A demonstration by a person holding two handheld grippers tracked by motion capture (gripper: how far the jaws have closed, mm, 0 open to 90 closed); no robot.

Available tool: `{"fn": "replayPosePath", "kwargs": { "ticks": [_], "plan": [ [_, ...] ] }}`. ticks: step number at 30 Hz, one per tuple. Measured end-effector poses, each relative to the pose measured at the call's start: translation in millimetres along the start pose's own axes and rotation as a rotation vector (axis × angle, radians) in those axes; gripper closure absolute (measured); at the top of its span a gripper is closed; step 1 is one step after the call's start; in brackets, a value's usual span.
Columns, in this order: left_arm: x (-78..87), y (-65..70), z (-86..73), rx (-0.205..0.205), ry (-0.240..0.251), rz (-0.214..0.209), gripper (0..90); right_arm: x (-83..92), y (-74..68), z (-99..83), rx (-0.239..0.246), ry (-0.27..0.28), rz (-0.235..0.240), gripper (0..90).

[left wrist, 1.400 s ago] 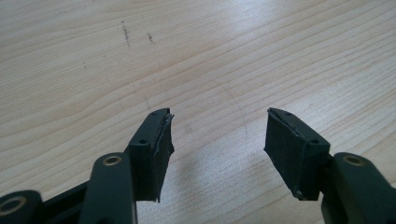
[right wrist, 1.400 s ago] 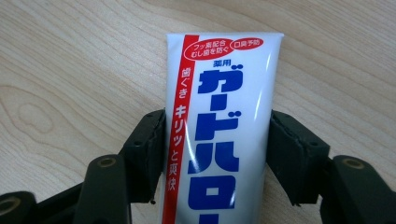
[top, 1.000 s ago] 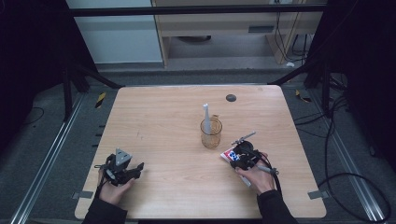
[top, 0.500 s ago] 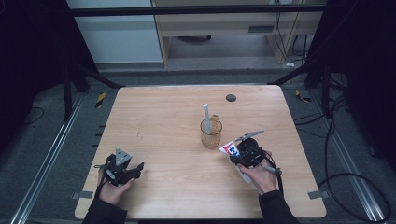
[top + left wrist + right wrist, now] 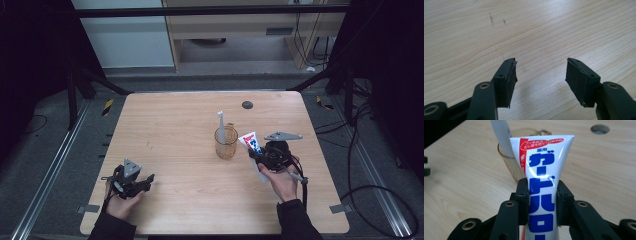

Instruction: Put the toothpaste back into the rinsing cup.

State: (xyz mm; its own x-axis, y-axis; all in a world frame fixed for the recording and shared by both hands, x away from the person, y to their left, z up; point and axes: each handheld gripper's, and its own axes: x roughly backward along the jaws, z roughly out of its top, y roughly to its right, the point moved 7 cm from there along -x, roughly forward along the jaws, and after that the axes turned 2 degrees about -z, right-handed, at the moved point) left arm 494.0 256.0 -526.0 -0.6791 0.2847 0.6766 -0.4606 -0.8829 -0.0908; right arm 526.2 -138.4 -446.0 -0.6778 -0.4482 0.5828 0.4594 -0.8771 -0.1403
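A white toothpaste tube (image 5: 541, 177) with blue lettering and a red stripe is clamped between the pads of the right tongs (image 5: 541, 202), which are closed on its middle so that its flat crimped end stands up ahead of the jaws. In the high view the tube (image 5: 251, 144) is seen lifted off the tabletop (image 5: 170, 130), tilted toward a clear amber glass cup (image 5: 226, 144) that stands just beside it, to its left. A white toothbrush (image 5: 220, 126) is propped upright in that cup, its head rising above the rim; in the right gripper view the cup (image 5: 511, 162) is seen just behind the tube. The right tongs (image 5: 256, 152) are held by a hand (image 5: 281, 181) at the right of the tabletop. The left tongs (image 5: 540, 75) are spread wide apart with nothing between the pads, just above bare wood. In the high view the left tongs (image 5: 145, 181) are seen low over the near left part of the tabletop, well apart from the cup and the tube. A small dark round hole (image 5: 247, 105) is set in the tabletop beyond the cup.
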Motion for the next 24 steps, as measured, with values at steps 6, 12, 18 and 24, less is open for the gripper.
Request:
{"fn": "replayPosePath", "kwargs": {
  "ticks": [6,12,18,24],
  "plan": [
    [-0.2,-0.3,0.0,0.001,0.0,0.001,41.2,1.7,3.5,14.2,-0.023,0.093,-0.015,69.5],
    [-0.2,-0.4,0.0,0.003,0.002,0.002,41.1,2.9,4.3,30.7,-0.047,0.204,-0.045,69.4],
    [-0.4,-0.6,0.1,0.004,0.003,0.003,41.1,4.0,6.3,45.4,-0.071,0.306,-0.07,69.3],
    [-0.3,-1.0,0.1,0.006,0.004,0.003,41.1,2.0,7.9,58.6,-0.088,0.373,-0.074,69.3]
  ]
}}
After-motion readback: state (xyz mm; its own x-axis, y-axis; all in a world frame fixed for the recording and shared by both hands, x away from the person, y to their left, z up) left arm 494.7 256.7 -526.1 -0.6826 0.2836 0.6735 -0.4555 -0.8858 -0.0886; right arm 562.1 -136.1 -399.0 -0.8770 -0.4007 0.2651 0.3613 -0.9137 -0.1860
